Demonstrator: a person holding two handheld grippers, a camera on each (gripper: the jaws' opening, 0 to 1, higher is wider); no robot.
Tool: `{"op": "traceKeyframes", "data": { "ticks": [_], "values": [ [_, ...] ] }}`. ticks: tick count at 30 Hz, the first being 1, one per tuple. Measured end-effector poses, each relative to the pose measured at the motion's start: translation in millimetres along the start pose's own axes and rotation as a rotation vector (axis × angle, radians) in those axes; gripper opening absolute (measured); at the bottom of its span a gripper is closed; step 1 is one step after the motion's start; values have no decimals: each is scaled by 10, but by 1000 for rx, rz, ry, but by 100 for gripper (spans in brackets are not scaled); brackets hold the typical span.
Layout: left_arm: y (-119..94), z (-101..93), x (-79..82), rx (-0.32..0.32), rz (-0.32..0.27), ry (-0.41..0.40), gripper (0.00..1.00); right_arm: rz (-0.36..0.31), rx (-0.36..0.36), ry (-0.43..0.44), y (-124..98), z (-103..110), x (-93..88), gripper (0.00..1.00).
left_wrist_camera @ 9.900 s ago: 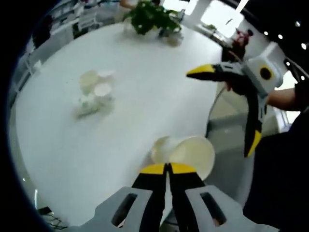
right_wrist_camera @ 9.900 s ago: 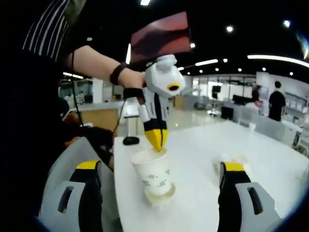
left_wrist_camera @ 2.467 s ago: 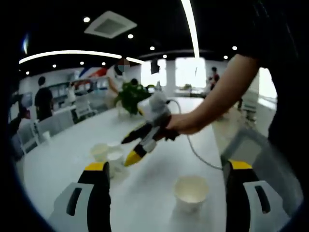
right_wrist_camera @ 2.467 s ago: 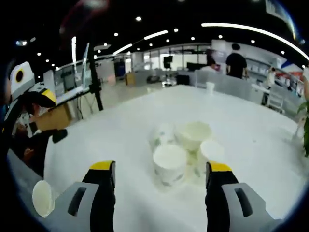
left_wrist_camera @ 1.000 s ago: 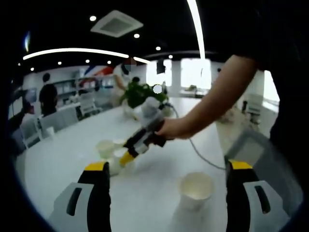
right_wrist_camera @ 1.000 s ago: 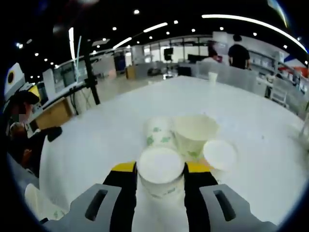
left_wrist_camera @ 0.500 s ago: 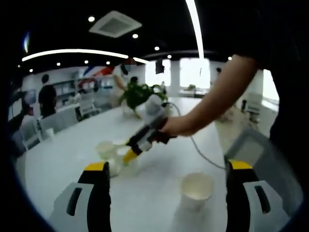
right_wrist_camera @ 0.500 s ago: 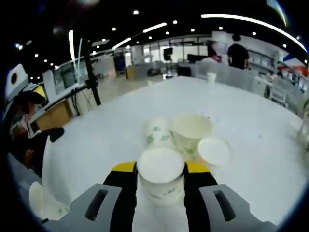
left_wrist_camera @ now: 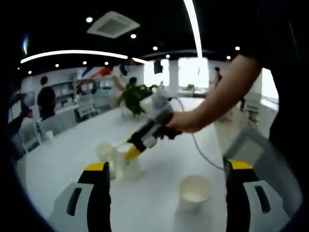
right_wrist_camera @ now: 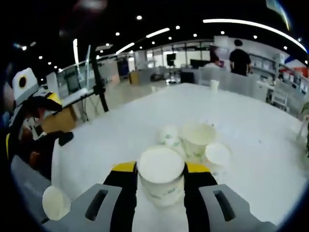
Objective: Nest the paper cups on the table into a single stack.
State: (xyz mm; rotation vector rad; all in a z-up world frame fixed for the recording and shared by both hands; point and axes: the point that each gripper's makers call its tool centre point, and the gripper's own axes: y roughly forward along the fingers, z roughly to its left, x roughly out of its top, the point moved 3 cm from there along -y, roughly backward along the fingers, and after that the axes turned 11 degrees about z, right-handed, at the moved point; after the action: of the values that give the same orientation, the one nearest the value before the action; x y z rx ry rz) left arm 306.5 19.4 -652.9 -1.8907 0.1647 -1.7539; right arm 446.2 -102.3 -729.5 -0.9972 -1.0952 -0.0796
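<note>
Right gripper (right_wrist_camera: 161,186): jaws pinching one white paper cup (right_wrist_camera: 161,181), mouth toward the camera, held above the white desk (right_wrist_camera: 120,130). In the left gripper view this gripper (left_wrist_camera: 131,153) hangs over the cup cluster (left_wrist_camera: 116,159).

Left gripper (left_wrist_camera: 166,191): jaws spread wide, holding nothing, apart from every cup. In the right gripper view it (right_wrist_camera: 46,104) appears at 9 o'clock, beside the desk edge.

Cup cluster (right_wrist_camera: 195,140): three white cups with green print, touching or nearly so, at 12 to 1 o'clock beyond the held cup.

Single cup (left_wrist_camera: 194,192): upright, alone, between the left jaws at 5 o'clock, well apart from the cluster.

Desk: large, rounded; its edge curves near the single cup. Broad bare surface around the cups.

Potted plant (left_wrist_camera: 134,95): far end of the desk.
</note>
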Motion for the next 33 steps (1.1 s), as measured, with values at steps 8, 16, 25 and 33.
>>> {"op": "traceKeyframes", "data": {
  "ticks": [8, 16, 25, 33],
  "values": [
    [15, -34, 70, -5, -13, 5, 99, -40, 14, -31, -283, 194, 98, 34],
    [26, -53, 78, -8, -13, 1, 99, -95, 22, -39, -563, 327, 269, 34],
    [42, -54, 91, -10, -11, -16, 99, -163, 59, -54, -878, 560, 487, 34],
    [93, -109, 89, -25, -4, -24, 98, -214, 81, -39, -1088, 716, 596, 34]
  ]
}}
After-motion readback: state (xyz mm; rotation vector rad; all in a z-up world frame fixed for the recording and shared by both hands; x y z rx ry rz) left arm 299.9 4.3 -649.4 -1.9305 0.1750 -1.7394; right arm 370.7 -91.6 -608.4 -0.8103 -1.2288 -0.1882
